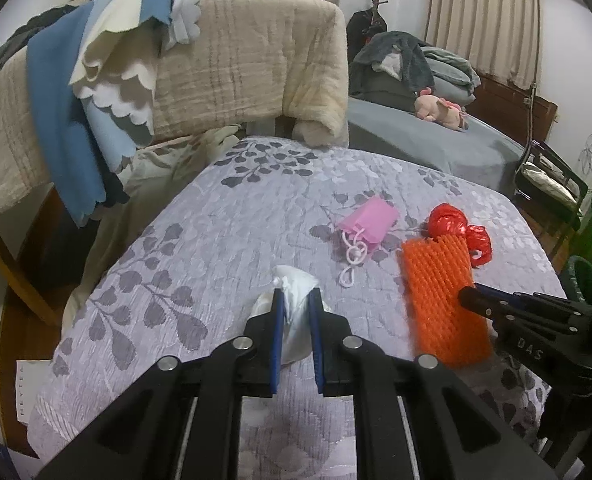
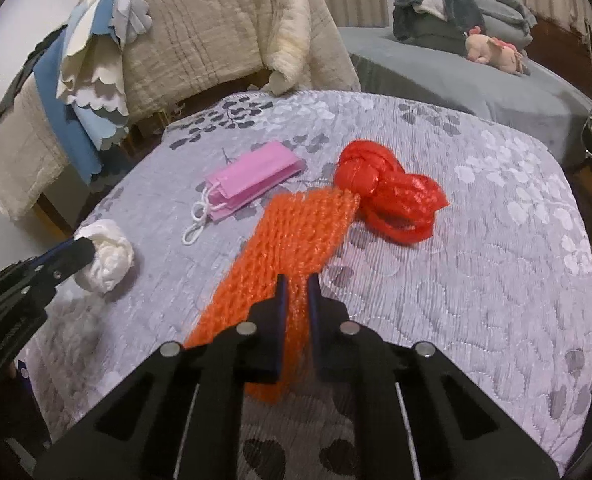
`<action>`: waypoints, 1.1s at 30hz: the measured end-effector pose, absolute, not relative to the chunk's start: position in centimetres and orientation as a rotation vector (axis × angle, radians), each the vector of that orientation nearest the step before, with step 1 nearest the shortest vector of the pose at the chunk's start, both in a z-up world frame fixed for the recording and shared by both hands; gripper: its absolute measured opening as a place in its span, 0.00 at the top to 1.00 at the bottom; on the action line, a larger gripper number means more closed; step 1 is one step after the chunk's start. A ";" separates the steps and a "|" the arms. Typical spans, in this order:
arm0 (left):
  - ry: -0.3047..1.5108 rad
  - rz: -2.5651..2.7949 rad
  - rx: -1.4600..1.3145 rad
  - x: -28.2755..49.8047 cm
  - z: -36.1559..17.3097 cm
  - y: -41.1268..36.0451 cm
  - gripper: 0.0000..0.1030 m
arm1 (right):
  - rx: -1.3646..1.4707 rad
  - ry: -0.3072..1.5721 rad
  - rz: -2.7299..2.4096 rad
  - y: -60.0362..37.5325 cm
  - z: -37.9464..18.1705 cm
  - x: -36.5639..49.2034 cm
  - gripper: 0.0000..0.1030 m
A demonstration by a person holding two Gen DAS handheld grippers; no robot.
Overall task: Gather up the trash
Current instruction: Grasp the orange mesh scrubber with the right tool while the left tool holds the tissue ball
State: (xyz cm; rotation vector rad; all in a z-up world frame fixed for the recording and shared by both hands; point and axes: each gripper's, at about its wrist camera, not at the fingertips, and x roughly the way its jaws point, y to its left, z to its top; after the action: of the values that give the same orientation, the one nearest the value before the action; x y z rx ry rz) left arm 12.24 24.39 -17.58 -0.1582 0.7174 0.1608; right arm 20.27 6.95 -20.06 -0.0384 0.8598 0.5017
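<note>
- Between the jaws of the left gripper (image 1: 297, 298) sits a white tissue wad (image 1: 293, 316); the two blue-padded fingers are closed in on its sides and grip it, its knotted top poking out just past the fingertips.
- Seen from the right wrist, that same tissue (image 2: 105, 254) bulges beyond the left gripper's (image 2: 85, 252) tip, low over the quilt (image 2: 496, 260).
- Between the jaws of the right gripper (image 2: 297, 286) runs the near end of an orange foam net (image 2: 291, 236); the fingers are nearly together and pinch it, the net stretching away ahead of them.
- Just past the net's far end lies a red plastic bag (image 2: 384, 194), knotted and crumpled, touching the net.
- Ahead and left of the right jaws lies a folded pink mask (image 2: 251, 180) with white ear loops, near the net but apart from it.
- From the left wrist, the mask (image 1: 370, 222) lies ahead and right of the jaws, the net (image 1: 442, 300) further right with the right gripper (image 1: 470, 296) at its edge, and the bag (image 1: 456, 226) beyond.
- Far ahead, a beige blanket (image 1: 235, 60) drapes a rail.
</note>
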 end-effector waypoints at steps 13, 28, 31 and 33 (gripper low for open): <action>0.664 0.110 -0.132 11.7 -13.9 20.3 0.88 | -0.034 0.734 0.511 2.2 -14.4 17.8 0.91; 0.566 -0.046 -0.099 10.7 -8.0 11.8 0.88 | 0.000 0.625 0.439 -6.4 -8.6 14.6 0.91; 0.554 -0.075 -0.089 10.6 -7.3 10.3 0.88 | 0.010 0.616 0.409 -8.3 -8.0 14.1 0.91; 0.545 -0.099 -0.082 10.5 -6.8 8.9 0.88 | 0.014 0.607 0.389 -9.6 -7.6 13.7 0.91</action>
State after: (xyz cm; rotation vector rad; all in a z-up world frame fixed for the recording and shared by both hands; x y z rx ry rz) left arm 10.54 8.95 -6.77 -0.0819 0.5453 -0.0991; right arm 13.74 -9.60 -7.65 0.0136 0.6072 0.3895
